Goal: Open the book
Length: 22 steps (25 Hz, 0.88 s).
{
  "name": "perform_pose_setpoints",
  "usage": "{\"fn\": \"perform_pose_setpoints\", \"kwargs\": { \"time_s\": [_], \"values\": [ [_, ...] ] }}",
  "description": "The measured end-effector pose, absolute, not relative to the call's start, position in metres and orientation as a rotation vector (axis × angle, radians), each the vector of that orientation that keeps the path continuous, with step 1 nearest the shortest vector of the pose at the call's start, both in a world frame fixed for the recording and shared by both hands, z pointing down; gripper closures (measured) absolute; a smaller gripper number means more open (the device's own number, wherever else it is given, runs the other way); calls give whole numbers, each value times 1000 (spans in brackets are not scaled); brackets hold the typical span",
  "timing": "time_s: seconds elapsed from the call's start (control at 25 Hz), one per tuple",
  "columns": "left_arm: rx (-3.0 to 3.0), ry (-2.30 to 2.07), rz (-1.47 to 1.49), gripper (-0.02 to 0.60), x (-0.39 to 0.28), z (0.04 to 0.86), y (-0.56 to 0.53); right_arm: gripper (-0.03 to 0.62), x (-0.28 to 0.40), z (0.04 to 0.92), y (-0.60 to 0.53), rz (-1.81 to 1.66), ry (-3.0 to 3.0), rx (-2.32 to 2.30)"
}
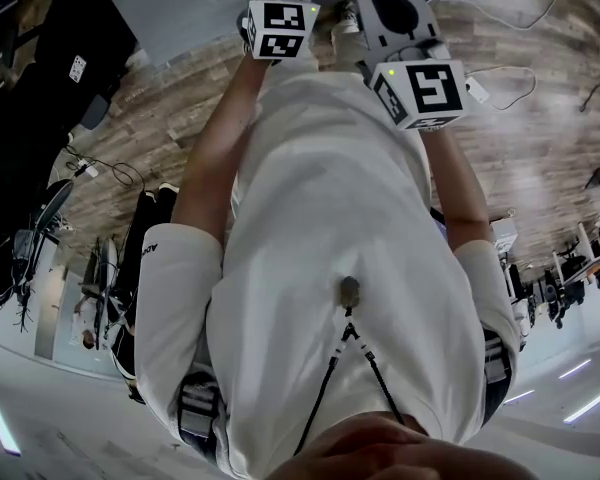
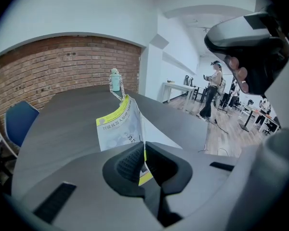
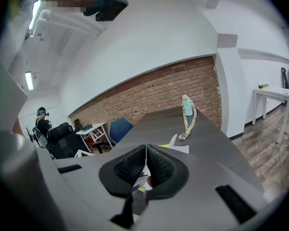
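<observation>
grey table [image 2: 62, 124] under a brick wall [image 2: 62, 66], and the book [image 2: 119, 129] is right at the left gripper [image 2: 144, 150], its yellow-edged cover running straight away from the jaws toward the bottle [image 2: 115, 80]. left jaws clamped tight on that cover's near edge, right gripper [image 3: 146, 154] pinched on a thin white leaf of the same book; drawing the two apart looks like the opener.

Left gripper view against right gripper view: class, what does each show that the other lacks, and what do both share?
Only left: the printed cover of the book and a standing person. Only right: a distant person by black chairs and a small white desk. Both: the bottle, brick wall, blue chair, grey table, and the book pinched between shut jaws.
</observation>
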<state>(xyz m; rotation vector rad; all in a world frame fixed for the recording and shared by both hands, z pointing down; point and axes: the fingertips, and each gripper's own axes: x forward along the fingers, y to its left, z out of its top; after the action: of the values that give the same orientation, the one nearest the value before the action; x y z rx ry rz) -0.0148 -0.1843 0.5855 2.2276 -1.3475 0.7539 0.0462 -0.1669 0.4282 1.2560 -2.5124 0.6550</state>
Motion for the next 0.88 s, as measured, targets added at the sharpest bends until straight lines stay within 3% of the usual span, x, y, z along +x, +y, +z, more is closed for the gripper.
{"fn": "perform_pose_setpoints", "kwargs": {
  "time_s": [0.88],
  "values": [
    [2233, -1340, 683, 555, -106, 573, -170, 556, -27, 418, -138, 627, -2491, 1345]
  ]
}}
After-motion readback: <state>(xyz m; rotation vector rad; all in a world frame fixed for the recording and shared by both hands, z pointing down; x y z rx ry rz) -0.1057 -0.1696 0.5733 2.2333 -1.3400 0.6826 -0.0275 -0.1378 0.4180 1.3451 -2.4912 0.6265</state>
